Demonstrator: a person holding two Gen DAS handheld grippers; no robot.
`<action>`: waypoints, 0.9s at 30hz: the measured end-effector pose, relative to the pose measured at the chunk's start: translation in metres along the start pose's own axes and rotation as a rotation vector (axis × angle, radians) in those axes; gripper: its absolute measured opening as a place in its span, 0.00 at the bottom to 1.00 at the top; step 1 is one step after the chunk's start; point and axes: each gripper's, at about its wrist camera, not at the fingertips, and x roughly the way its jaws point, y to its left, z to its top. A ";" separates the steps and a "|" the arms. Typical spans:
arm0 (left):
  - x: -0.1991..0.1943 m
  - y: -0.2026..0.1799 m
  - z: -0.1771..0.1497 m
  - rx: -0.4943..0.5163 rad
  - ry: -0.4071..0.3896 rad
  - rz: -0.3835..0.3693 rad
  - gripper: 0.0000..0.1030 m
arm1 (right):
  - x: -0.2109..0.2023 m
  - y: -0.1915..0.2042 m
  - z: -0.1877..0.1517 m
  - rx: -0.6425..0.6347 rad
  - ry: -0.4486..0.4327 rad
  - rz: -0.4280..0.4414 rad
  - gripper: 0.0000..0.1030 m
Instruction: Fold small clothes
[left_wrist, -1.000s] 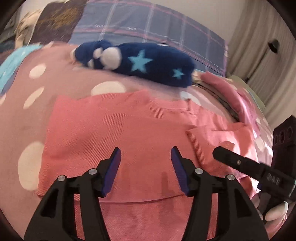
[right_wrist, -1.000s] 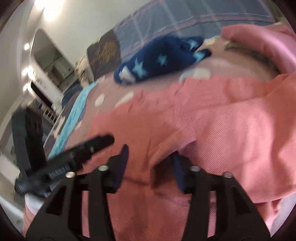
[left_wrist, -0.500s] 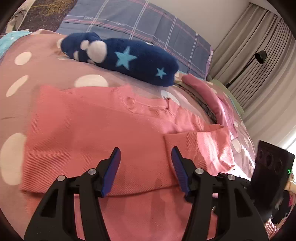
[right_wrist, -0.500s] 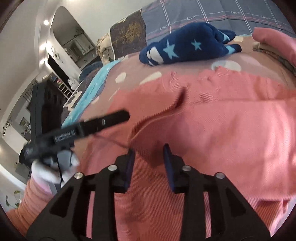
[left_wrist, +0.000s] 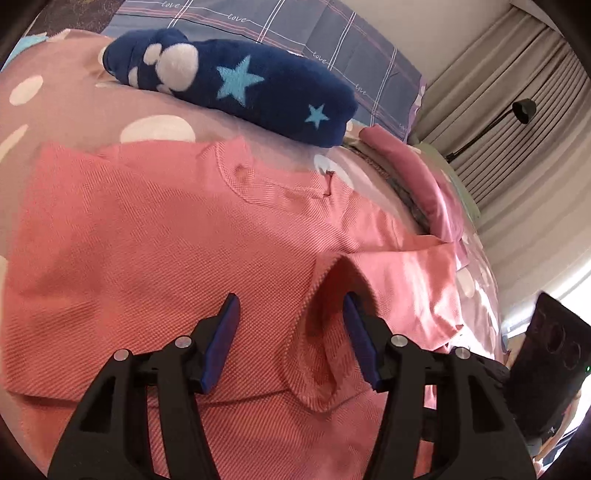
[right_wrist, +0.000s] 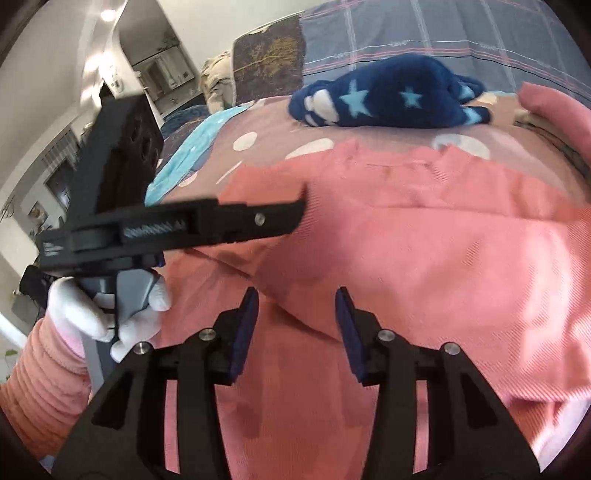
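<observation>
A small salmon-pink knit top lies flat on the bed, neckline at the far side. Its right sleeve is folded in over the body, and the cuff stands open near the middle. My left gripper is open and hovers just over the cuff and the body, holding nothing. My right gripper is open over the folded sleeve of the top, empty. The left gripper also shows from the side in the right wrist view, held by a white-gloved hand.
A navy plush item with blue stars lies beyond the neckline. The bed cover is pink with white dots. A folded pink cloth lies at the right. A checked pillow and curtains are behind.
The right gripper opened and let go of the sleeve, which now lies folded over the body. The left gripper moved closer to the cuff.
</observation>
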 end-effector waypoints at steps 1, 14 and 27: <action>0.001 -0.001 0.000 -0.005 -0.005 -0.011 0.57 | -0.008 -0.003 -0.003 -0.002 -0.006 -0.013 0.45; -0.006 0.002 -0.001 -0.100 -0.020 -0.165 0.57 | -0.052 -0.061 -0.059 0.165 0.002 -0.051 0.48; 0.009 0.001 0.000 -0.093 0.005 -0.103 0.04 | -0.052 -0.058 -0.059 0.145 -0.013 -0.057 0.52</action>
